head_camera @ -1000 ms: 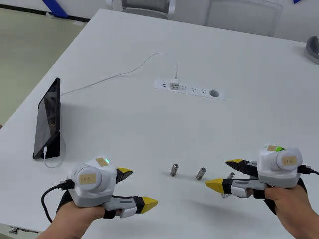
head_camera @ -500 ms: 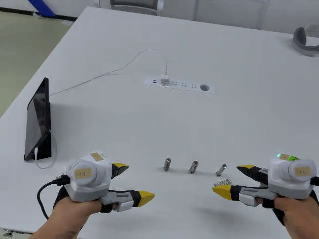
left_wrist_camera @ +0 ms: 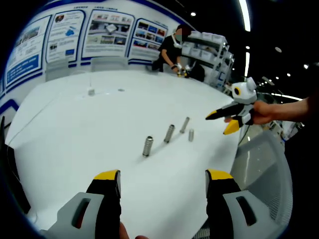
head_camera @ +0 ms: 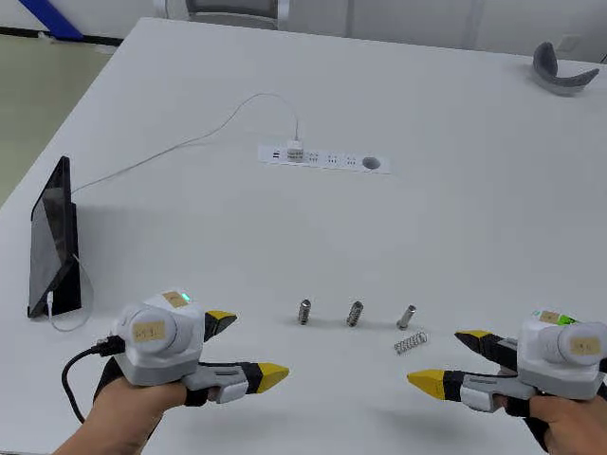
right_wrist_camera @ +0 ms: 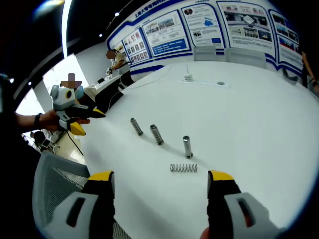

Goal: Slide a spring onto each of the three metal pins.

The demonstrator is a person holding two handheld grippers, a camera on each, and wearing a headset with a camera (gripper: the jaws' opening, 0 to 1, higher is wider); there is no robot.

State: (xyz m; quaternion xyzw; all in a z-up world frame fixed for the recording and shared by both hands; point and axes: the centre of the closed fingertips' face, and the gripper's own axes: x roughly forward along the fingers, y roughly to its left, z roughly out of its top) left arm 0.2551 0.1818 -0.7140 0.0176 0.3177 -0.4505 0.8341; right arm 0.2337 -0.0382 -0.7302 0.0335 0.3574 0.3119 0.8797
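Left gripper (head_camera: 254,346) is hovering low over the near-left part of the white table (head_camera: 455,218), held in a hand, its yellow-tipped jaws standing wide apart w/ nothing btwn them. Right gripper (head_camera: 439,357) is hovering at the near right, also held in a hand, jaws likewise spread and gripping nothing. Btwn the two grippers, three metal pins are standing upright in a row across the table. Left pin (head_camera: 304,311) and middle pin (head_camera: 355,314) are each wearing a spring round the shaft, while right pin (head_camera: 407,317) is showing bare metal. Loose spring (head_camera: 410,342) is lying flat on the table just in front of the right pin, on the person's side, close to it but apart from it as far as the right gripper view shows. In that view the loose spring is sitting just ahead of the open jaws, approx ctr, and the left gripper is showing at far left. Further back, a white power strip (head_camera: 322,158) is lying w/ a plug in it and a white cable (head_camera: 190,141) trailing off to the left. A dark tablet (head_camera: 52,242) is standing propped near the left edge, and a grey curved object (head_camera: 566,71) is resting at the far-right corner.
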